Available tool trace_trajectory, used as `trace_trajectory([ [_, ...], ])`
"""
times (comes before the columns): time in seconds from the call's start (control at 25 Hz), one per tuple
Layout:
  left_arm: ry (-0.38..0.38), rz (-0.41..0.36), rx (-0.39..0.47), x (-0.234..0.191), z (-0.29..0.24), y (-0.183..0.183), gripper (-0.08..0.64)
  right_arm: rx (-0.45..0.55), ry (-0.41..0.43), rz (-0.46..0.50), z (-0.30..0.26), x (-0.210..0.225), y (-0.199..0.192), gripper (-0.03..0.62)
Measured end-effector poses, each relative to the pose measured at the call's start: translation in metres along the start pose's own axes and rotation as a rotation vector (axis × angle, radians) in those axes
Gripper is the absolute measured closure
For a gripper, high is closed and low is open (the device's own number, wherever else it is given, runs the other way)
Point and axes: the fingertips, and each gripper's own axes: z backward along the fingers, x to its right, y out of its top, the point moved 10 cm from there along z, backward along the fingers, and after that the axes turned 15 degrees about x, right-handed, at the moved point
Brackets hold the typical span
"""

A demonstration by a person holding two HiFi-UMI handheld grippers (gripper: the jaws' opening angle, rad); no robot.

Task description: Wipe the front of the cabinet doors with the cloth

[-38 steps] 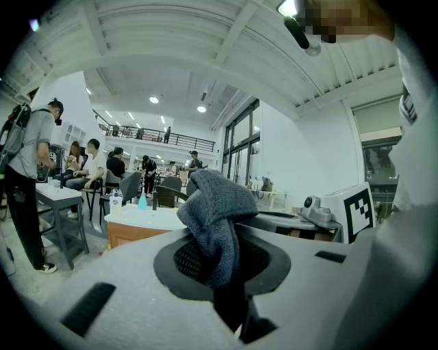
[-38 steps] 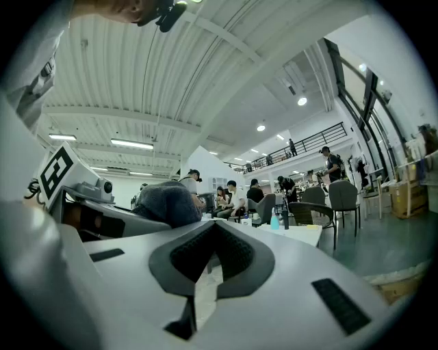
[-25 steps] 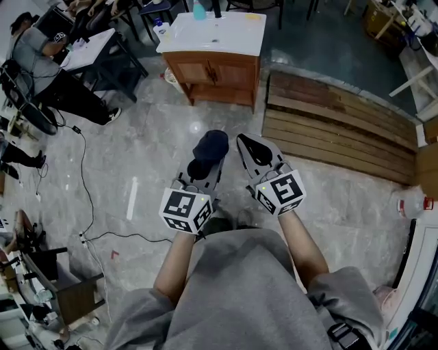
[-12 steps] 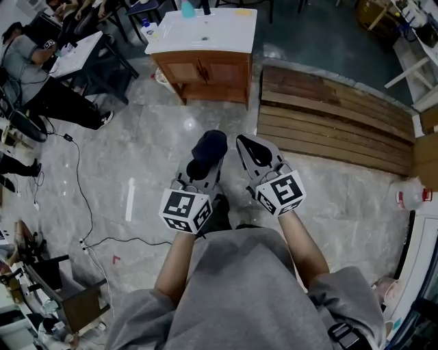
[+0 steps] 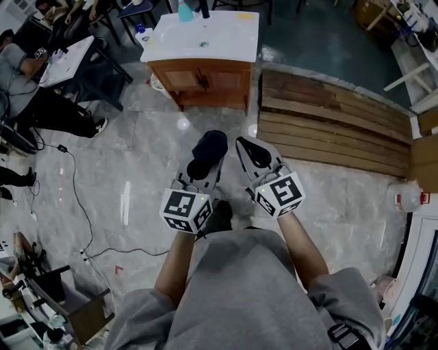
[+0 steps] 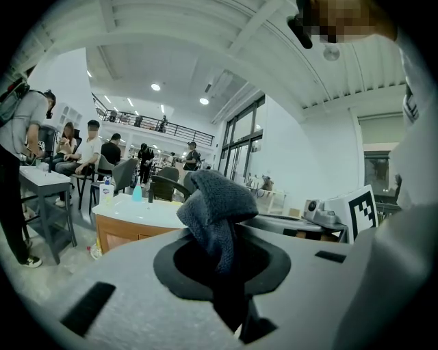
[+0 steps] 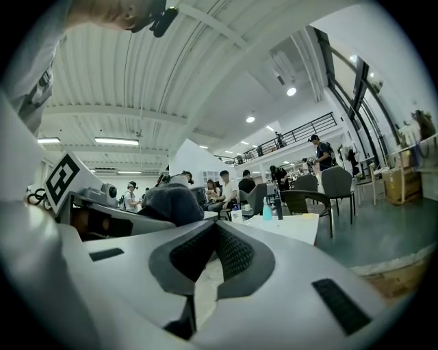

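A wooden cabinet (image 5: pixel 207 81) with a white sink top stands ahead on the marble floor, its two doors facing me, well beyond both grippers. My left gripper (image 5: pixel 202 164) is shut on a dark blue cloth (image 5: pixel 208 150) that bunches up out of its jaws. The left gripper view shows the cloth (image 6: pixel 215 205) standing up in front of the cabinet (image 6: pixel 130 229). Beside it my right gripper (image 5: pixel 254 156) is shut with nothing in it. In the right gripper view the cloth (image 7: pixel 169 203) sits to the left and the sink top (image 7: pixel 291 227) lies ahead.
A stack of wooden planks (image 5: pixel 337 128) lies on the floor right of the cabinet. People sit at a table (image 5: pixel 66 52) to the left, and a black cable (image 5: pixel 76 195) runs over the floor. A blue bottle (image 5: pixel 185 9) stands on the sink top. A plastic jug (image 5: pixel 409 198) is at the right.
The cabinet has slid lower and a little right in the head view as I come closer. Both grippers keep the same pose, the cloth still held.
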Motion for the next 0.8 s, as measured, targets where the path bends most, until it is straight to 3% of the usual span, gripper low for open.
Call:
trace_trajectory([
  [0.8,-0.003,0.089,0.024,-0.172,-0.042,0.021,0.502,-0.058,-0.041,0.036,-0.16,-0.002,-0.036,0.581],
])
